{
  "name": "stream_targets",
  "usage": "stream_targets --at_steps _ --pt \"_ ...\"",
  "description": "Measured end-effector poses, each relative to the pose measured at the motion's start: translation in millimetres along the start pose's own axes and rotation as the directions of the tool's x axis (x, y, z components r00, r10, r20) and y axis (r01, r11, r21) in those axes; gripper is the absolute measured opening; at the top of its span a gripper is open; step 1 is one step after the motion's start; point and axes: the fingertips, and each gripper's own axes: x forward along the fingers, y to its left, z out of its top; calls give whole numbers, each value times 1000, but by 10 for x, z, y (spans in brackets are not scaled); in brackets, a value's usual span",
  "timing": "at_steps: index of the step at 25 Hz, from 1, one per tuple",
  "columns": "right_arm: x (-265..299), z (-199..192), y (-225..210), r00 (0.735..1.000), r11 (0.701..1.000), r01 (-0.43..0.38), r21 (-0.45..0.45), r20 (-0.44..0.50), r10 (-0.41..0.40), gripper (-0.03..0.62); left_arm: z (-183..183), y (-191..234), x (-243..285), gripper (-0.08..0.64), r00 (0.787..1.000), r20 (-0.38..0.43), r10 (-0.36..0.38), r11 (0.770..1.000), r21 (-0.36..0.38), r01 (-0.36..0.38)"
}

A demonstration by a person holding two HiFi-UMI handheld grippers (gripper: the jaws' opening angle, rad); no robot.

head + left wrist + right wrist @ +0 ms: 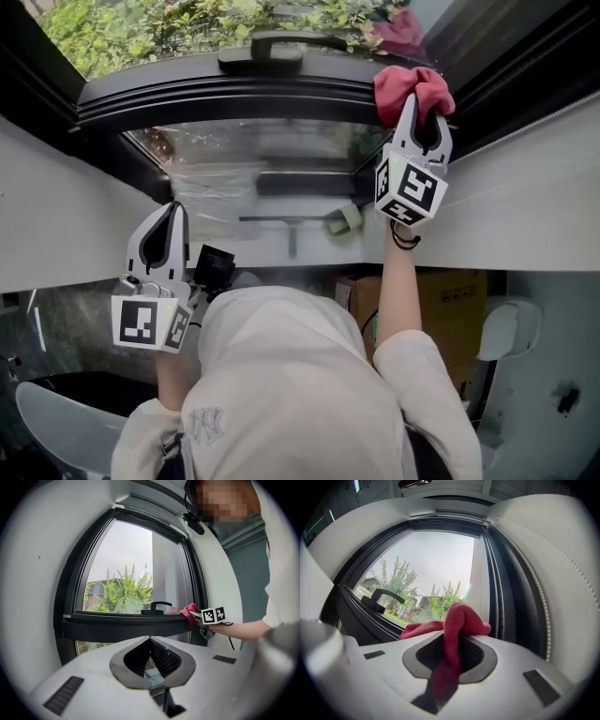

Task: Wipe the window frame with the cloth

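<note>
The red cloth (398, 89) is bunched against the right end of the black window frame (234, 94), at the corner beside the pane. My right gripper (427, 111) is shut on it, and a fold hangs down between the jaws. In the right gripper view the cloth (457, 620) fills the jaws of my right gripper (452, 637) in front of the frame (361, 616). My left gripper (175, 210) is held low at the left, away from the frame, shut with nothing in it. In its own view the left gripper (150, 640) faces the frame (122, 625), the cloth (190, 611) and my right gripper (201, 617).
A black window handle (272, 45) sits on the frame's middle. Below, on the sill, lie a squeegee (291, 225), a green sponge (347, 217) and a clear plastic bag (216, 192). A beaded cord (543, 597) runs down the right wall. A cardboard box (450, 309) stands below.
</note>
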Motion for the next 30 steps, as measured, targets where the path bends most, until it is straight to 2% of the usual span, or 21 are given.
stream_targets --at_steps 17,30 --pt "-54 60 271 1000 999 -12 -34 -2 12 78 -39 115 -130 8 1000 -2 20 1000 -10 -20" --pt "-63 126 540 999 999 -20 -44 -27 19 77 -5 375 -283 8 1000 0 29 999 -17 -29"
